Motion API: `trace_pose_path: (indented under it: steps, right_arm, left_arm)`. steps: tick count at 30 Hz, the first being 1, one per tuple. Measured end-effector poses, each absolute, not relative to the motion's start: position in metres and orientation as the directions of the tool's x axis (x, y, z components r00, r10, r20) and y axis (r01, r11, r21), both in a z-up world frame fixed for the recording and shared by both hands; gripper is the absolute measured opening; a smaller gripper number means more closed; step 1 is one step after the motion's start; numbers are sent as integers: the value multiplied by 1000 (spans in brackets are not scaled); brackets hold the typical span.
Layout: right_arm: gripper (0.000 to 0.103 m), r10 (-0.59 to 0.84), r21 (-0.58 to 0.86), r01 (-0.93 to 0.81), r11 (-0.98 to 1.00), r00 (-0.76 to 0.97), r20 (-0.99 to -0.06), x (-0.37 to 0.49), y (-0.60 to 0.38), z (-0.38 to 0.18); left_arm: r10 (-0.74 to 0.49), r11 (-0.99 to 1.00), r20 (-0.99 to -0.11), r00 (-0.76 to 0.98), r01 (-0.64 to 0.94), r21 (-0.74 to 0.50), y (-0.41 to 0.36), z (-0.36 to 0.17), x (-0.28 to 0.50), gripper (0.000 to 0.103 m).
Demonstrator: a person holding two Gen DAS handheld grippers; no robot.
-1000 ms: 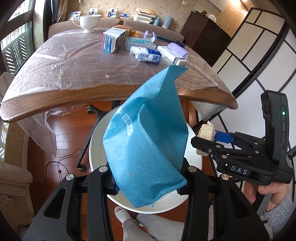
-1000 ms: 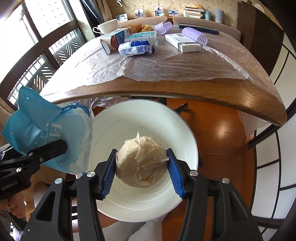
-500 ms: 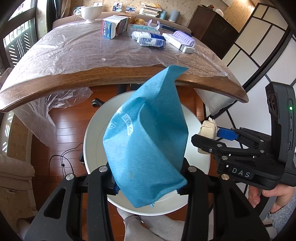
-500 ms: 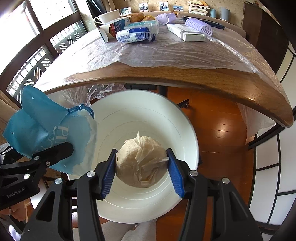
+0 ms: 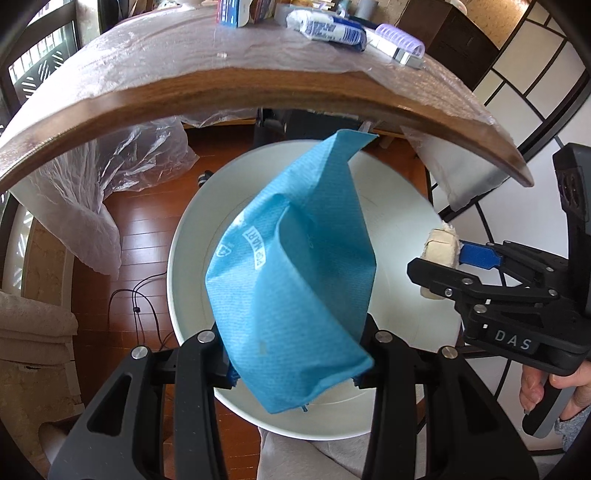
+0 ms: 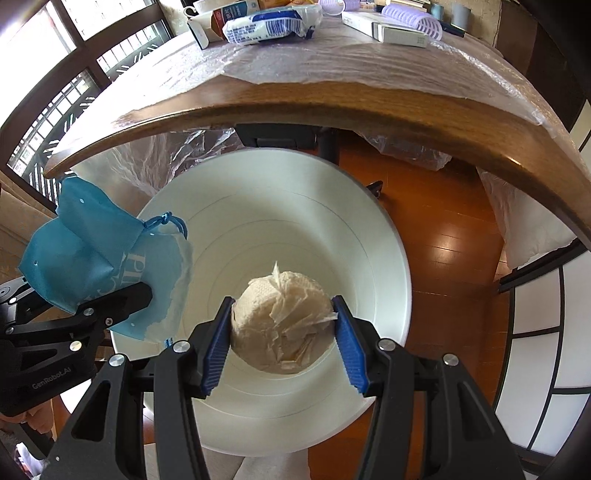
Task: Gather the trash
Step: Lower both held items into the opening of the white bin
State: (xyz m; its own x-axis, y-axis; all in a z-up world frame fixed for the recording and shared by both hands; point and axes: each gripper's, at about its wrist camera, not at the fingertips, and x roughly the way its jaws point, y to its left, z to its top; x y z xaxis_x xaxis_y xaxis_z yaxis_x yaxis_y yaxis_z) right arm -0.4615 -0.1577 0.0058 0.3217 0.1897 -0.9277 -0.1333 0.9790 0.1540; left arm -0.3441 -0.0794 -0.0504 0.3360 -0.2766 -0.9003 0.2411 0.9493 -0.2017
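A crumpled blue paper bag (image 5: 291, 280) stands between the fingers of my left gripper (image 5: 295, 373), which is shut on it, right over the round white bin (image 5: 184, 236). The same bag (image 6: 92, 258) shows at the left of the right wrist view. My right gripper (image 6: 282, 343) is shut on a cream ball of crumpled paper (image 6: 282, 328), held above the open bin (image 6: 380, 243). From the left wrist view that ball (image 5: 439, 247) and the right gripper (image 5: 454, 266) hang over the bin's right rim.
The wooden table edge (image 6: 332, 110), covered in plastic film, arches just beyond the bin. Packages (image 6: 266, 24) and boxes (image 6: 391, 31) lie on it. Plastic sheeting (image 5: 110, 173) hangs off the table's side above the wooden floor (image 6: 443, 240). A person's hand (image 5: 546, 387) holds the right gripper's handle.
Both grippers have sunk toward the bin with their loads still held. The table edge now sits higher in both views and the bin looks larger.
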Motion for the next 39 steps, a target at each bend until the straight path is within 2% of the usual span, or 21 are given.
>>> trace_pose_path:
  steps: [17,39]
  right_arm:
    - [52,176,152,-108,982,262,-949,-451,-168,-23]
    - [52,175,151,-121,981,218,-960,-443,-165,-33]
  left_arm:
    - [-247,951,-927,283,253,-177,-84,-79,-320,43]
    - [-215,957,-944,250,247,-152,-83,-98,-312,43]
